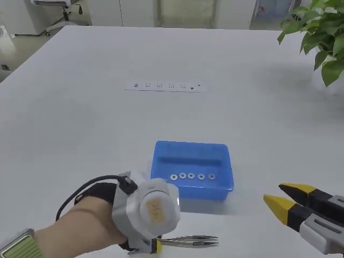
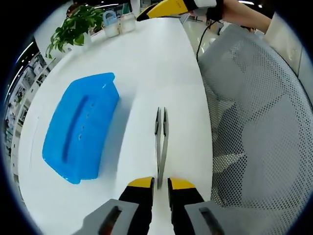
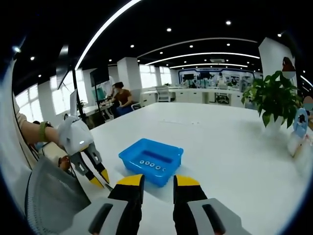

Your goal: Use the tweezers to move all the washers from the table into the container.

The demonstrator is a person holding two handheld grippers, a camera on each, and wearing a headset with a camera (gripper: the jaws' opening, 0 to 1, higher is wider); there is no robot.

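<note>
We count 5 washers (image 1: pixel 191 176) in the container (image 1: pixel 161 156), cannot tell if left gripper (image 2: pixel 161 182) clamps tweezers (image 2: pixel 162 142); right gripper (image 3: pixel 159 180) gapes empty.

The table (image 1: pixel 107 118) is plain white. The container (image 1: pixel 192 166) is solid bright blue. The washers (image 1: pixel 191 176) are pale silver rings. The tweezers (image 1: pixel 191 241) are bare silver metal. The left gripper (image 2: pixel 161 183) has yellow jaw tips, black shanks and a grey body; the right gripper (image 3: pixel 159 180) has the same scheme. The paper strip (image 1: pixel 164 86) is white with small dark marks. The plant (image 1: pixel 322 32) has green leaves. The chair mesh (image 2: pixel 254 122) is grey with a dotted perforation pattern.
</note>
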